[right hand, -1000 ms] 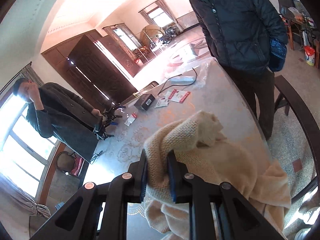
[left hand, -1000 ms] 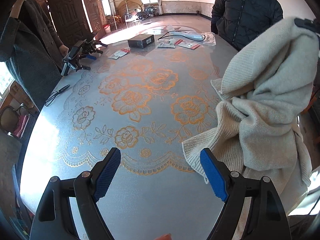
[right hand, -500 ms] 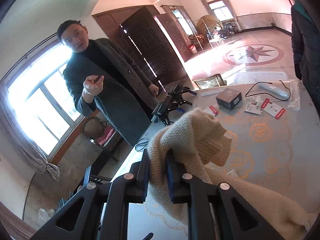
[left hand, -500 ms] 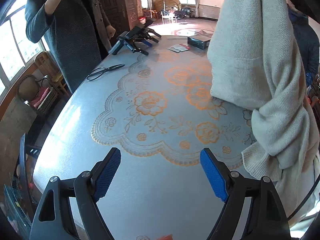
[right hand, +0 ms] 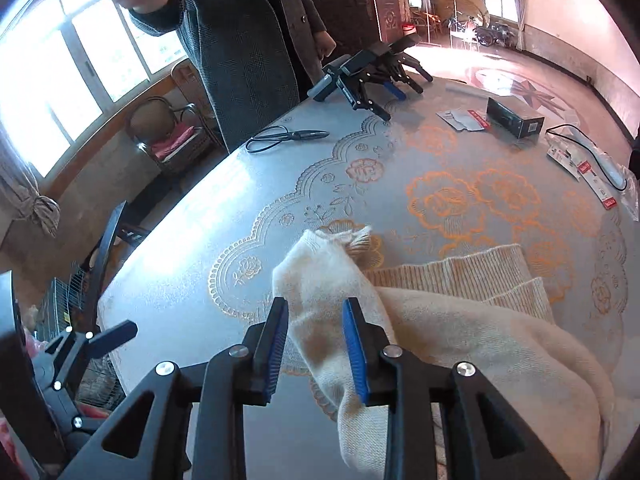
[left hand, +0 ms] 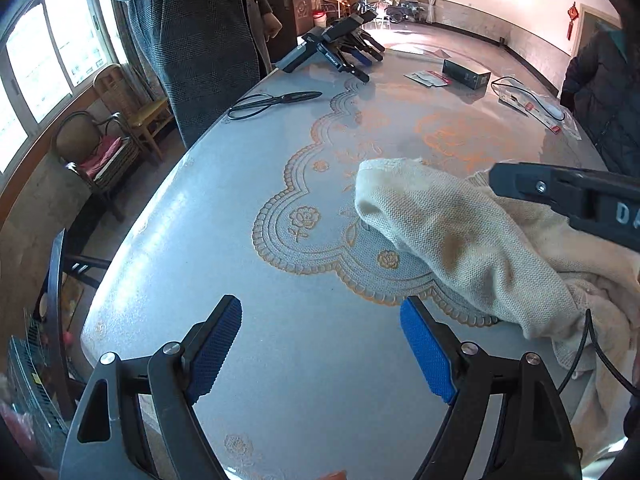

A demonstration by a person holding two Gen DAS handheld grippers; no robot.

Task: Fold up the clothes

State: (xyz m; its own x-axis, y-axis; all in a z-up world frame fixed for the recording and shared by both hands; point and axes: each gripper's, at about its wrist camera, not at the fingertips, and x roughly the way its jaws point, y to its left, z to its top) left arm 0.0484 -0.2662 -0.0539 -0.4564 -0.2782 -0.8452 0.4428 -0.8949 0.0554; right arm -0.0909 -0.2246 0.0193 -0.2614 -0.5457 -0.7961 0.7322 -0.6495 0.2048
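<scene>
Across the wide grey surface (right hand: 168,264) with its orange floral print: cream knitted sweater (right hand: 460,328), bunched rather than spread, one sleeve end stretched toward the middle and the ribbed hem lying flat beside it. Laying-out step in hand, by the look of it; no fold made yet.

Right gripper (right hand: 316,340): jaws just been opening, now part-way apart, sleeve lying between the blue pads but seemingly no longer pinched. Left gripper (left hand: 320,348): spread wide, empty, hovering over bare surface just beside the sweater.

Next move, as a guess: fresh grips at two corners of the garment, then a pull apart to flatten it.

Far edge: black scissors (right hand: 288,136), spare black grippers (right hand: 372,76), small black box (right hand: 516,118).
</scene>
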